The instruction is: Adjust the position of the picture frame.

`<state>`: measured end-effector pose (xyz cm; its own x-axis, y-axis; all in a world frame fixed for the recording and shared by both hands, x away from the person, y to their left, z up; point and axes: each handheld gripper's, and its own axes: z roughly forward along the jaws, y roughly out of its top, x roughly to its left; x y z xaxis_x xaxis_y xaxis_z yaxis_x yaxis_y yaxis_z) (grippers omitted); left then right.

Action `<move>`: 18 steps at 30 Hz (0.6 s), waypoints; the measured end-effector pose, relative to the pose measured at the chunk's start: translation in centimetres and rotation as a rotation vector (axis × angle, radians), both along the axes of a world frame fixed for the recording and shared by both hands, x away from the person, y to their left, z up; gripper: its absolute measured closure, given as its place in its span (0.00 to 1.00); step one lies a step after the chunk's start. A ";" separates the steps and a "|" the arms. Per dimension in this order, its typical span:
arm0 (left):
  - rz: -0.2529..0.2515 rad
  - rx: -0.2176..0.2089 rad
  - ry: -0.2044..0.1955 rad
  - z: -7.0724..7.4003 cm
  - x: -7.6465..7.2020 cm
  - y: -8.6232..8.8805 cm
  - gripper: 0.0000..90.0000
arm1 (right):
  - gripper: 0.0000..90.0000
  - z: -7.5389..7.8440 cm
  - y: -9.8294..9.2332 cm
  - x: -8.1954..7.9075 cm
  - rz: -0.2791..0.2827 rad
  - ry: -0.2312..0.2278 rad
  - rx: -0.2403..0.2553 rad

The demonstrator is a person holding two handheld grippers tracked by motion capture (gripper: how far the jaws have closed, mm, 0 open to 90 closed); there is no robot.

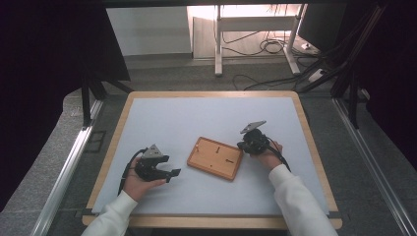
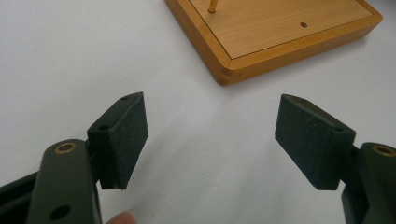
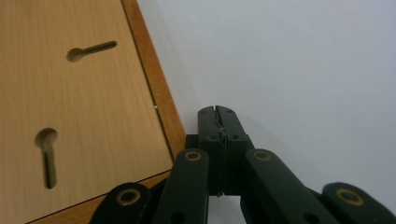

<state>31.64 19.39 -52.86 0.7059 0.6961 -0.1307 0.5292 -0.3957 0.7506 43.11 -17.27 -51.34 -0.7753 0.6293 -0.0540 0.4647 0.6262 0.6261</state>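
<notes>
A wooden frame back (image 1: 215,158) lies face down mid-table between both grippers, long axis slanting; the right gripper (image 1: 247,145), jaws shut and empty, sits just beside its edge, apparently nearer than the wide-open, empty left gripper (image 1: 173,173).

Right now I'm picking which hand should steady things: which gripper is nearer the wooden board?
Right. The right gripper, jaws shut, sits right at the wooden board's edge; the left gripper, jaws open, rests apart from its opposite corner.
</notes>
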 end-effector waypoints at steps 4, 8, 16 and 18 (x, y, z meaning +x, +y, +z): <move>0.000 0.001 0.000 0.0 0.0 0.0 0.28 | 1.00 0.0 -0.2 -0.1 0.012 -0.004 -0.011; 0.000 -0.001 -0.001 0.0 0.0 0.0 0.28 | 1.00 0.1 -0.4 -0.4 0.028 0.012 -0.011; 0.000 0.000 0.000 0.0 0.0 0.0 0.28 | 1.00 0.2 -0.6 -1.8 0.060 0.030 -0.013; 0.000 0.002 0.001 0.0 0.1 0.0 0.28 | 1.00 0.2 -0.7 -2.6 0.077 0.028 -0.018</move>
<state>31.70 19.40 -52.88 0.7060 0.6962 -0.1300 0.5298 -0.3972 0.7494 40.56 -17.95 -51.15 -0.8225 0.5672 -0.0424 0.4322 0.6717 0.6017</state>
